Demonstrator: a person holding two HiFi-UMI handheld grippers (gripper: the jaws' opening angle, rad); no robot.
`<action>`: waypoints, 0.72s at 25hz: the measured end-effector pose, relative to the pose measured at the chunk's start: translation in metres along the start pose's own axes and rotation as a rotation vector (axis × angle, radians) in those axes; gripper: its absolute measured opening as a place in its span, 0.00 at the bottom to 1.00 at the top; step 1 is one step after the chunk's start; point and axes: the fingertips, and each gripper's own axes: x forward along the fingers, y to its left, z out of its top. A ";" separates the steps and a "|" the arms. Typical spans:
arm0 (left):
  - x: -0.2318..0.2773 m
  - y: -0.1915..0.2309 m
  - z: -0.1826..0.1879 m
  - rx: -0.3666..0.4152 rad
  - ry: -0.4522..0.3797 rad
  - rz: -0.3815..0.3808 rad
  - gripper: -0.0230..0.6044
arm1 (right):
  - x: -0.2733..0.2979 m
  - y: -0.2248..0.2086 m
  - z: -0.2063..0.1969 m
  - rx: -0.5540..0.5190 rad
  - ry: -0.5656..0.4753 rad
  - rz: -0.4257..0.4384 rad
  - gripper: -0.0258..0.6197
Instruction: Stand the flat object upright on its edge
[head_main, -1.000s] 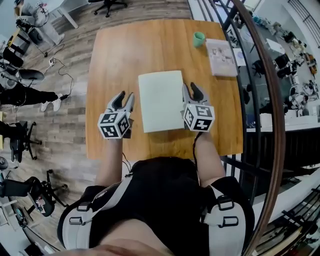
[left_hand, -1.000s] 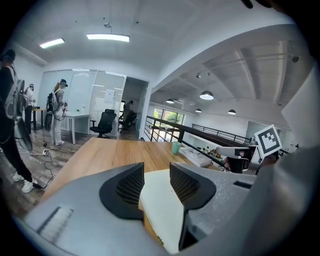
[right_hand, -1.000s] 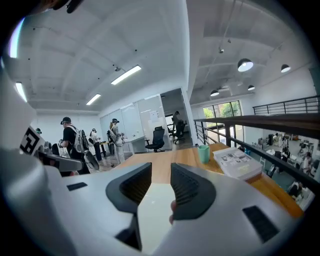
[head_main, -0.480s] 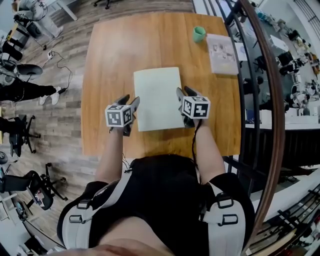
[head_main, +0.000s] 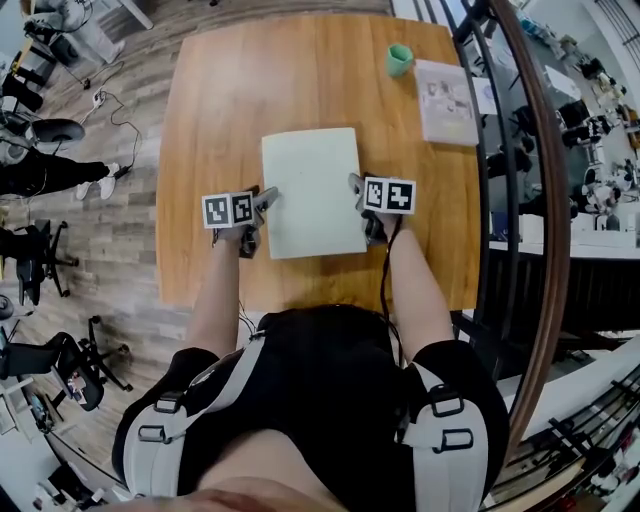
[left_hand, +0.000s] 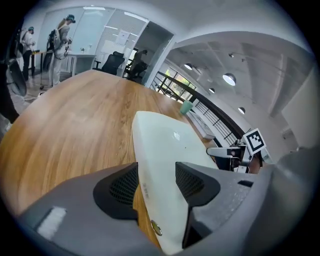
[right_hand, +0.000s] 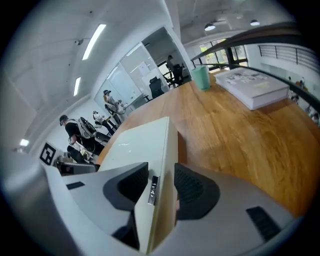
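A flat white slab (head_main: 310, 190) lies on the wooden table (head_main: 215, 120), long edges to left and right. My left gripper (head_main: 264, 203) is at its left edge, rolled onto its side. In the left gripper view the slab's edge (left_hand: 150, 165) runs between the jaws of that gripper (left_hand: 150, 182), which are opening, with gaps beside the pads. My right gripper (head_main: 360, 195) is at the right edge. There the slab's edge (right_hand: 155, 150) also stands between the opening jaws of the right gripper (right_hand: 161, 185), pads not pressing.
A green cup (head_main: 398, 60) and a thick white book (head_main: 445, 100) sit at the table's far right corner. A dark railing (head_main: 520, 200) runs along the right side. Office chairs and cables are on the floor to the left, and people stand in the background.
Both grippers moved inward from beside the slab onto its side edges and rolled onto their sides. Their jaws now straddle the edges.
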 end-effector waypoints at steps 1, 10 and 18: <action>0.004 -0.001 -0.002 -0.005 0.008 -0.011 0.39 | 0.002 -0.001 -0.002 0.044 0.003 0.021 0.26; 0.015 0.005 -0.010 -0.030 0.022 -0.033 0.39 | 0.013 -0.001 -0.006 0.063 0.079 0.083 0.27; 0.009 -0.003 -0.011 -0.064 0.044 -0.098 0.39 | 0.005 0.002 -0.006 0.128 0.053 0.086 0.24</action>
